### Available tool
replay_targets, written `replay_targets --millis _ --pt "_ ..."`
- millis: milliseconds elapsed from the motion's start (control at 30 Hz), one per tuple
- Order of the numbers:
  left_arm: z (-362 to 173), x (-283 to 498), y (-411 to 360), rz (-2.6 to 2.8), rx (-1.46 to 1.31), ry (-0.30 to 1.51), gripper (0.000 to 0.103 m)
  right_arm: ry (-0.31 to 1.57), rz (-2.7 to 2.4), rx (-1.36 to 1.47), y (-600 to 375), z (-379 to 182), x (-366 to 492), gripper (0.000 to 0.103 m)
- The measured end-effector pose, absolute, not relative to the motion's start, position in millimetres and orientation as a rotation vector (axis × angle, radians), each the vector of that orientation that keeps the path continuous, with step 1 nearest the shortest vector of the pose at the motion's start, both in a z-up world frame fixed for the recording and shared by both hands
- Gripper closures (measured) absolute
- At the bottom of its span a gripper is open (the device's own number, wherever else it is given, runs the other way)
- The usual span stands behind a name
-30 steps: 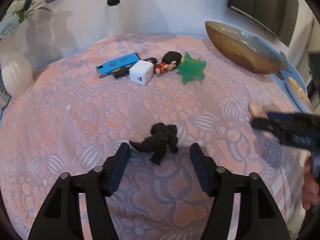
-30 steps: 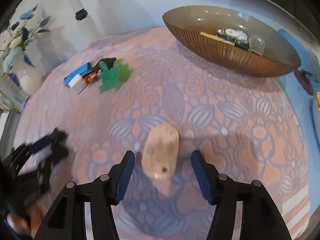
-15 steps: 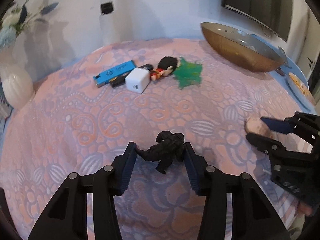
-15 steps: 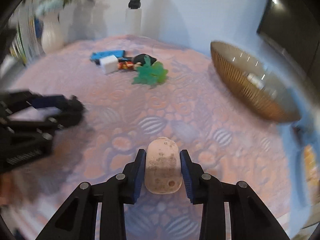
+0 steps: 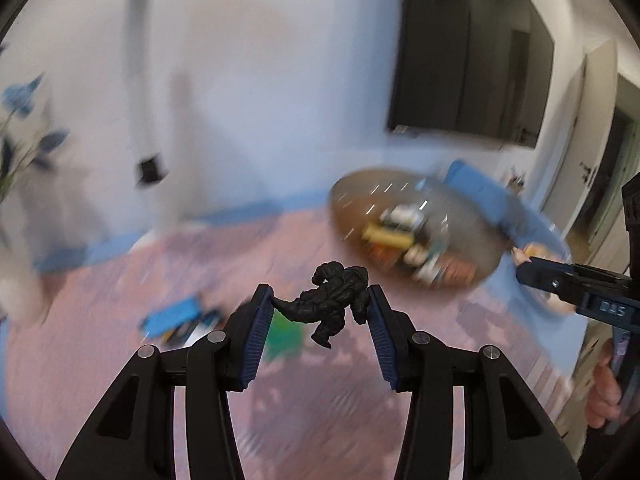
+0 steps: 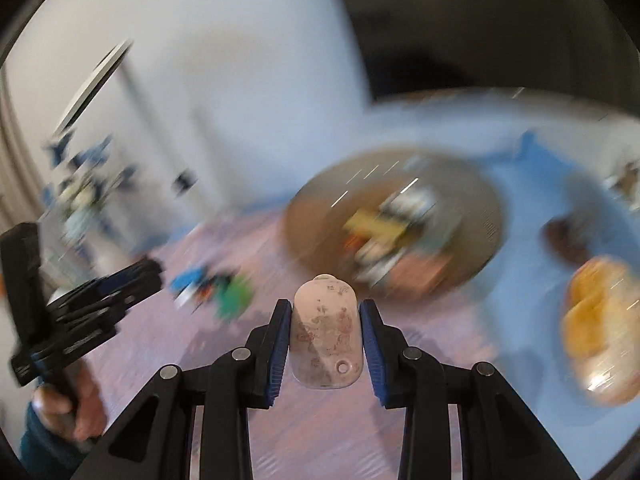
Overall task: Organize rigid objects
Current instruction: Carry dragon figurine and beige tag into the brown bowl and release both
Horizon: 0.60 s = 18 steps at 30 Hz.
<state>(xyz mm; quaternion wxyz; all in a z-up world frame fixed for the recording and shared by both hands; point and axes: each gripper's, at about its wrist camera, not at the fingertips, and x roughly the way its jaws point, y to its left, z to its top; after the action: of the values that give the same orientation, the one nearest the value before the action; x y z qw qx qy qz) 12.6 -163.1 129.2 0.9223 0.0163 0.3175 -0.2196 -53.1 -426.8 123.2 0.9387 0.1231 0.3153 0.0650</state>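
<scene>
1. Black dinosaur figure [image 5: 334, 300] was now clamped between the left gripper [image 5: 320, 316] pads and hung clear of the pink patterned cloth [image 5: 120, 380]; a second earlier it lay on the cloth with the jaws wide on either side.
2. Pink oval case [image 6: 326, 344] was likewise pinched by the right gripper [image 6: 325, 344], off the cloth; a second earlier it lay flat between open jaws.
3. Both views had swung up and blurred hard: more wall, less cloth, so both hands were mid-lift.
4. Brown bowl [image 5: 472, 216], already holding mixed small items, sat ahead of both grippers, beyond the held things; neither was over it yet, as far as the blur allowed.
5. Blue stick [image 5: 172, 314], green toy [image 6: 236, 294] and their neighbours still lay grouped on the cloth.
6. Judgement: pick-up step done for two objects at once; carry to the bowl and release likely next. Figure was held by tail and arm only, so it could twist.
</scene>
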Motion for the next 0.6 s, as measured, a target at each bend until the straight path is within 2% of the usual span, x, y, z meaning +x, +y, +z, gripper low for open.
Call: replay_targets --millis 100,200,467,500,533,600 --pt "135 51 -184 -0.557 -0.143 0.729 0.059 0.609 0.067 0.312 -455 139 -33 0.069" --pt "123 80 -202 -0.561 -0.229 0.785 0.059 0.651 0.06 0.43 -479 130 -7 0.069" --pt "103 91 -257 -0.531 -0.069 0.784 0.057 0.736 -0.099 0.342 -490 99 43 0.069" --pt "104 90 -263 -0.53 -0.044 0.78 0.048 0.738 -0.128 0.331 -493 97 47 0.069" --pt "105 90 -268 -0.535 -0.026 0.78 0.031 0.74 -0.153 0.317 -497 96 49 0.069" --pt "109 87 -265 -0.538 -0.017 0.75 0.02 0.758 -0.198 0.287 -500 93 53 0.064"
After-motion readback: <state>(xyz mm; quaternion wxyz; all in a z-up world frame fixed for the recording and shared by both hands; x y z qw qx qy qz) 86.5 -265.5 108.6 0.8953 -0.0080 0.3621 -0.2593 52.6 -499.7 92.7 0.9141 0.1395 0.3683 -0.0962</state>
